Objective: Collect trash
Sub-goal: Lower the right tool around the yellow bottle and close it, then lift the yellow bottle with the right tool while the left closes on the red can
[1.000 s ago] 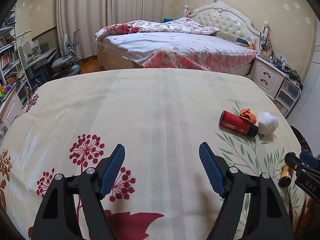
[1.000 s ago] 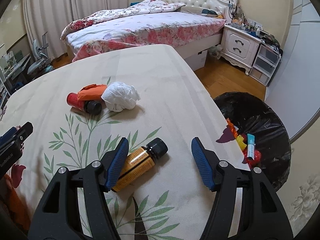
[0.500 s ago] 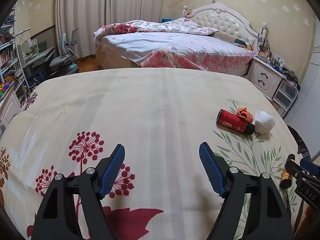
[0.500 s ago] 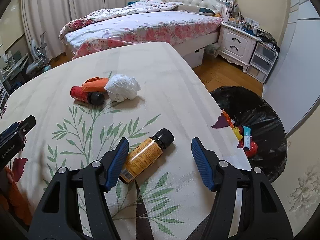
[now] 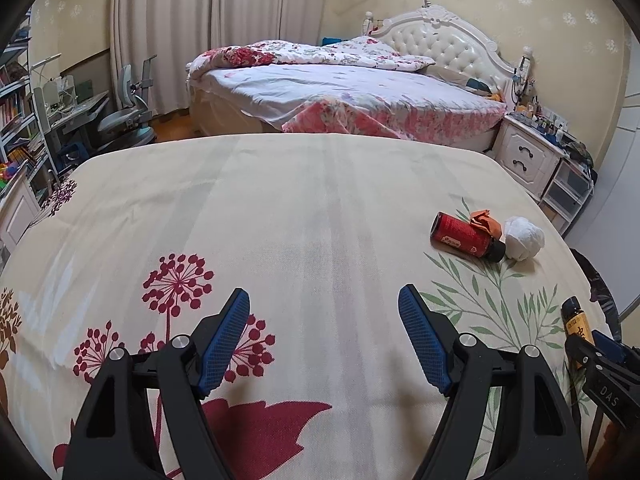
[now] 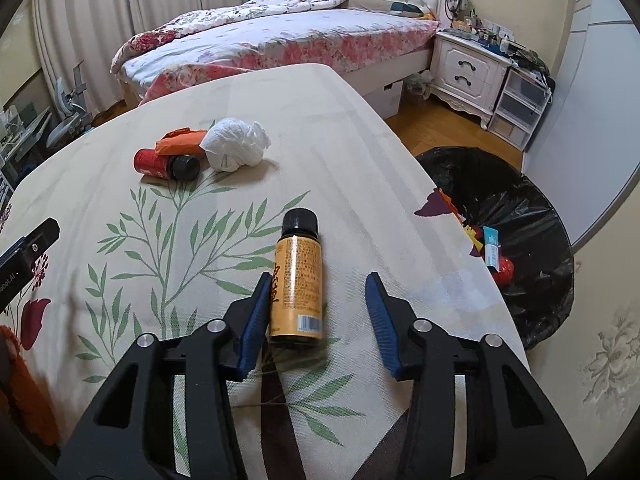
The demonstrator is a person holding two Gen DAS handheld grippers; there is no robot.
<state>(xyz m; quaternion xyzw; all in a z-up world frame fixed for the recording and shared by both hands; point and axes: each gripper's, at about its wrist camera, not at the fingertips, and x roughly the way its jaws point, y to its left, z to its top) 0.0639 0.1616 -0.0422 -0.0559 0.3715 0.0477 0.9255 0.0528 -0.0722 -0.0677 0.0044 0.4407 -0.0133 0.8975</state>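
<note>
A small orange bottle (image 6: 297,276) with a black cap lies on the floral tablecloth (image 6: 328,128). My right gripper (image 6: 316,304) is open around its lower end, the left finger close beside it. Farther back lie a red bottle (image 6: 166,162), an orange wrapper (image 6: 182,141) and a white crumpled tissue (image 6: 236,149). My left gripper (image 5: 324,336) is open and empty over the cloth; the red bottle (image 5: 464,236), the tissue (image 5: 522,237) and the orange bottle (image 5: 576,322) show to its right.
A bin lined with a black bag (image 6: 520,200), holding some trash, stands on the floor by the table's right edge. A bed (image 5: 344,92) and a white nightstand (image 6: 468,68) stand beyond. A desk and chair (image 5: 124,116) are at the far left.
My right gripper has moved forward and turned, so the orange bottle now lies lengthwise between its open fingers. The left gripper has barely moved.
</note>
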